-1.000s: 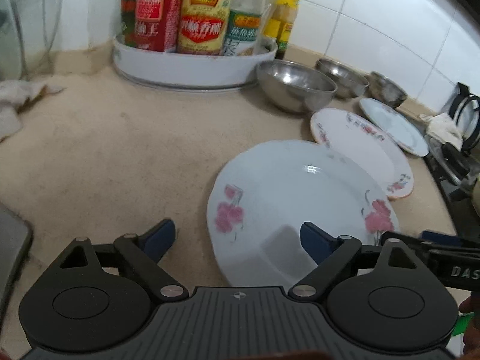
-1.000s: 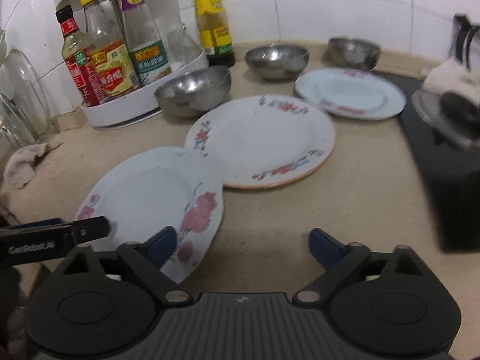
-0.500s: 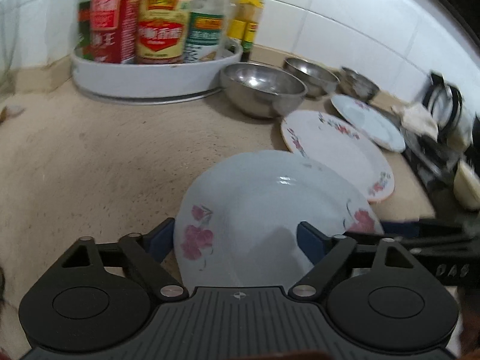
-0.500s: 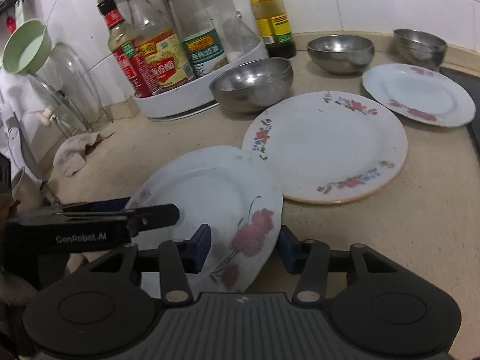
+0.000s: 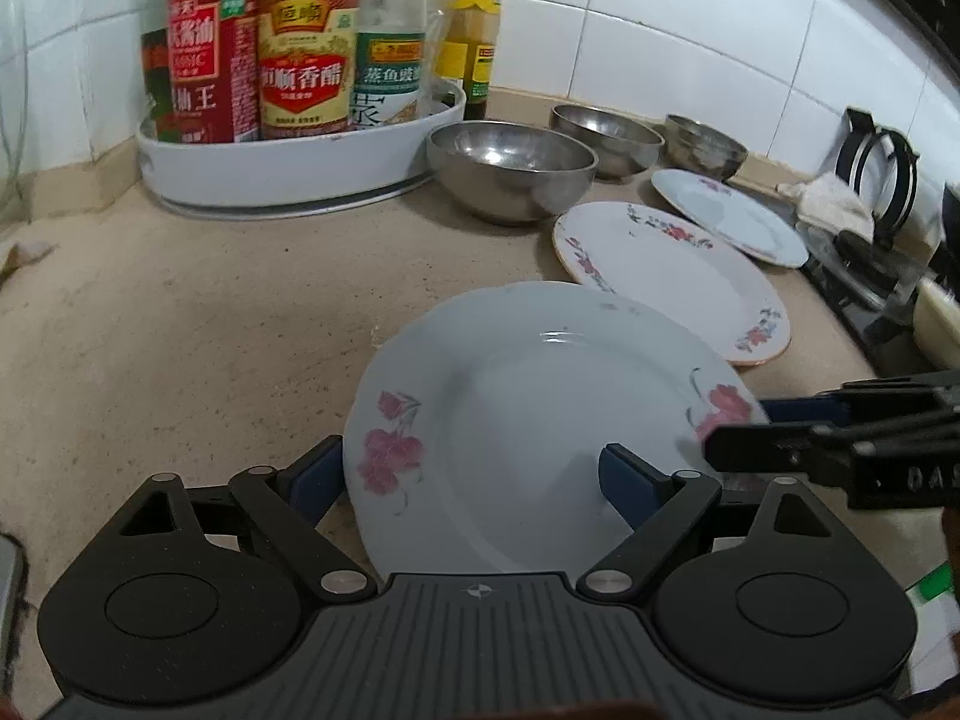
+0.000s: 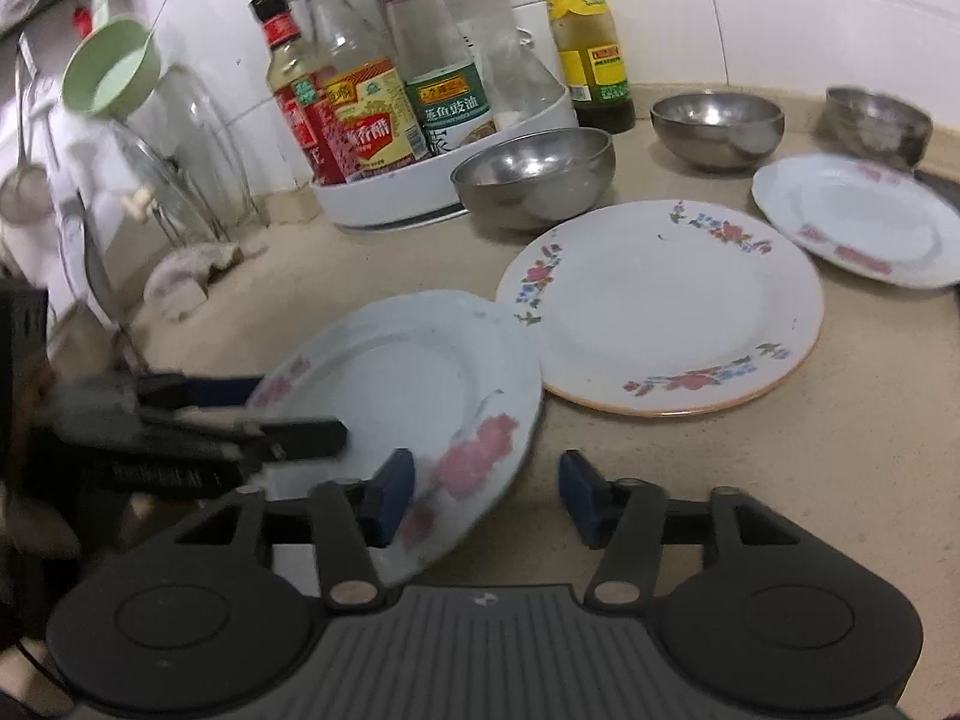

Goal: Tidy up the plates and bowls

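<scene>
Lifted since earlier, the pink-flowered plate (image 5: 540,420) tilts between both spread tools (left tool (image 5: 468,480), right tool (image 6: 480,495)); beside it the floral plate (image 6: 660,306), behind that steel bowls (image 6: 534,177).

We count three plates on the counter: the pale blue plate (image 6: 396,384), the large floral plate (image 6: 660,306) and the small far plate (image 6: 864,222). We count three steel bowls: one (image 6: 534,177) beside the white bottle tray (image 6: 444,180), one (image 6: 717,126) behind it, one (image 6: 879,123) farthest along. We see two grippers (image 6: 486,498) (image 5: 474,486).
</scene>
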A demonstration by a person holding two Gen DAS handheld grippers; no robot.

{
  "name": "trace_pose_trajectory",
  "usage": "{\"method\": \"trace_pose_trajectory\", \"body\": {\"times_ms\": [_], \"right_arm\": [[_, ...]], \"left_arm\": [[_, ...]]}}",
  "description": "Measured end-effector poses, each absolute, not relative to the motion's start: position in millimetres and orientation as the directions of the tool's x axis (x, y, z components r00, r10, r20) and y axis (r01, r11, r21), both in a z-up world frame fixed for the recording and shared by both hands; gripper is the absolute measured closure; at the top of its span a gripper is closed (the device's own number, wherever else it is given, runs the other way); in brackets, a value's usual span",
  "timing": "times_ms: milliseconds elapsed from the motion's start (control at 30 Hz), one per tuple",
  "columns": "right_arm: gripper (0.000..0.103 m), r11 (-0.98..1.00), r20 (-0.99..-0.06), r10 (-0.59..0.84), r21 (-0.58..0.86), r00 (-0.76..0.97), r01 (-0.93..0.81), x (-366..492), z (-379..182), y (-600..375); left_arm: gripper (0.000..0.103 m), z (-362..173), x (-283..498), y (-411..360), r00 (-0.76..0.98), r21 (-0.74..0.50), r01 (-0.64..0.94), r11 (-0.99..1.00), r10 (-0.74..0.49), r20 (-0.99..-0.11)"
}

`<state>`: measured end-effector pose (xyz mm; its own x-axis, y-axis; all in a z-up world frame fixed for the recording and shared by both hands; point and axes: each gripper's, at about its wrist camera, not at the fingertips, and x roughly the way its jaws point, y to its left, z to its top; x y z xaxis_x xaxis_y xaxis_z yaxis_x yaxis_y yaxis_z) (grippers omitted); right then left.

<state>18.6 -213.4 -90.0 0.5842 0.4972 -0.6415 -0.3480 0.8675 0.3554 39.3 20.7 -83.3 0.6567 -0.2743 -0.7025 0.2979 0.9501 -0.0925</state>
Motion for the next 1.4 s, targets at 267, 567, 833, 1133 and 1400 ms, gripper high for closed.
{"method": "trace_pose_trajectory", "body": {"times_ms": [267, 567, 833, 1133, 1400], "right_arm": [[0.075, 0.865, -0.634, 0.501, 0.38, 0.589, -0.327, 35, -92, -193], [0.076, 0.864, -0.619, 0.503, 0.373, 0.603, -0.338, 58, -94, -163], [0.072, 0.865, -0.625, 0.501, 0.37, 0.599, -0.338, 56, -93, -160], [0.046, 0.923, -0.613, 0.348, 0.357, 0.709, -0.144, 33, -69, -229], [0.045, 0.95, -0.63, 0.221, 0.311, 0.744, -0.019, 66, -70, -288]], "left_arm": [[0.029, -77, 45, 51, 0.679, -0.135, 0.162, 0.978, -0.21, -0.703], [0.042, -77, 52, 77, 0.717, -0.111, 0.072, 0.991, -0.129, -0.685], [0.037, -68, 47, 100, 0.751, -0.147, 0.008, 0.989, -0.103, -0.653], [0.024, -38, 59, 41, 0.748, -0.229, 0.257, 0.939, -0.343, -0.568], [0.022, -53, 127, -44, 0.643, -0.254, 0.342, 0.905, -0.422, -0.638]]}}
